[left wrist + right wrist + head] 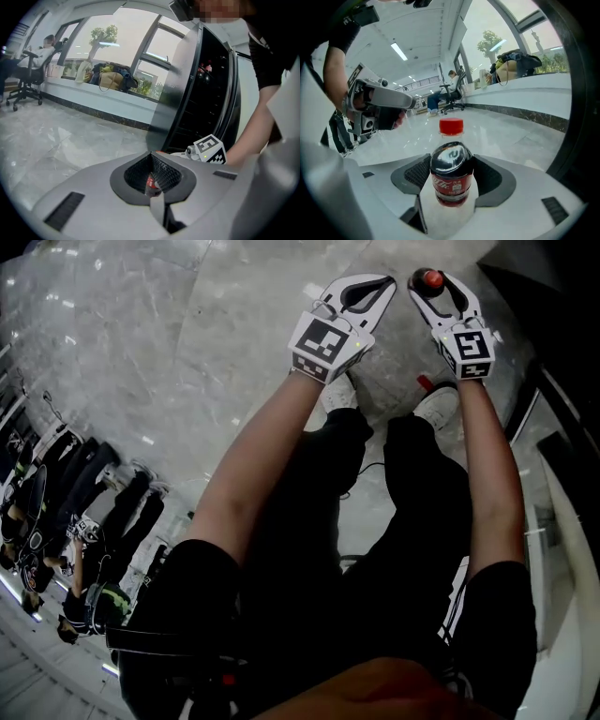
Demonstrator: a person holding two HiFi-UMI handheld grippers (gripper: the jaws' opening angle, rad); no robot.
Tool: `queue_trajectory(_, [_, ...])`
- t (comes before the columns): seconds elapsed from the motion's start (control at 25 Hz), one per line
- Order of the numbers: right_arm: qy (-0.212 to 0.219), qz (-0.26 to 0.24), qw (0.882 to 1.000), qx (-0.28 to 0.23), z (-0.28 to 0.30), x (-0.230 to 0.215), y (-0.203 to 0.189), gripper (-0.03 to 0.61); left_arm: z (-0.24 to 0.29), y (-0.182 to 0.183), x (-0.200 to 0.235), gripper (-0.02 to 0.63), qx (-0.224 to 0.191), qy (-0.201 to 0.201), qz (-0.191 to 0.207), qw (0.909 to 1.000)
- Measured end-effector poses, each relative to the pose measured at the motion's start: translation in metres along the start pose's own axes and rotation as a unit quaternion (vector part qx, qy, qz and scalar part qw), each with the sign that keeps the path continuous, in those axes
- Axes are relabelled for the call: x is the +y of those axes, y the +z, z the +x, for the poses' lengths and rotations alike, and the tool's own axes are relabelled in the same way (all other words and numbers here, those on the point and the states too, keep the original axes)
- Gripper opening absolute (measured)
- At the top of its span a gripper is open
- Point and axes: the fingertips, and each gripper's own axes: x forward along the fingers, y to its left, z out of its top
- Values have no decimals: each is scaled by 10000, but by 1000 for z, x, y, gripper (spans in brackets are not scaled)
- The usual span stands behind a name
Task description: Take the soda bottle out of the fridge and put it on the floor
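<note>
Head view: the right gripper (439,289) holds the soda bottle (431,280) standing up over the floor (187,352), so it can be set down straight. Left gripper view: the left gripper (151,155) is pinched together, empty (fridge (206,93) beside it). Right gripper view: the jaws squeeze the soda bottle tight.

The soda bottle (451,159) is dark brown, almost black, with a red cap (451,126) and a red label (452,186) lettered in white. On either side of the bottle, the right gripper (438,285) has pale grey fingers (534,206) with black, finely gridded pads (415,174). Its marker cube (472,348) carries black squares on white, as does the one on the left gripper (361,293). Beneath the bottle, the floor (187,352) is grey marble with pale veins. The fridge (206,93) is glossy black.
</note>
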Motion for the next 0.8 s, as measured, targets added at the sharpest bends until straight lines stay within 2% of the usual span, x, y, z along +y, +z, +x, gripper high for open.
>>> queue_trajectory(0.2, [262, -211, 9993, 180, 44, -7, -40, 299, 25, -16, 31, -3, -9, -89, -43, 10000])
queue_trajectory(0.44, [451, -684, 9955, 470, 60, -6, -79, 299, 40, -8, 52, -3, -78, -100, 86, 9999])
queue_trajectory(0.6, [536, -794, 9938, 571, 55, -1, -85, 299, 40, -11, 45, -3, 93, -86, 334, 9994])
queue_trajectory(0.8, [539, -673, 9937, 714, 36, 7, -75, 302, 28, 1, 26, -3, 88, -75, 241, 9996])
